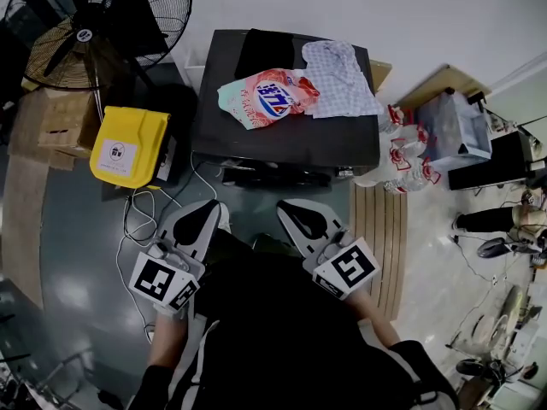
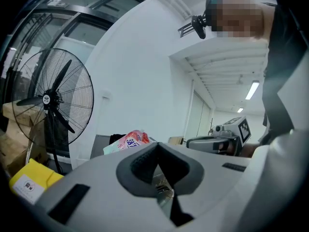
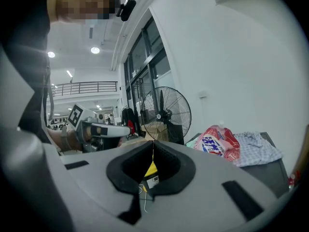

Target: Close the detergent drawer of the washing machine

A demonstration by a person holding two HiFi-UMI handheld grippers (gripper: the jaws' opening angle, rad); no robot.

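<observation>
Both clenched on nothing, the left gripper and right gripper hang before the front edge of the washing machine. A detergent bag lies on its top; the drawer cannot be made out.

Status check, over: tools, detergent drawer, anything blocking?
Left tool, right tool shut, empty. Both held short of washing machine; drawer hard to make out. Detergent bag, checked cloth on its top, not blocking.

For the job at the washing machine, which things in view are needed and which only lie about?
Needed:
washing machine
left claw, shut, empty
right claw, shut, empty

Lying about:
detergent bag
checked cloth
fan
yellow container
pack of bottles
</observation>
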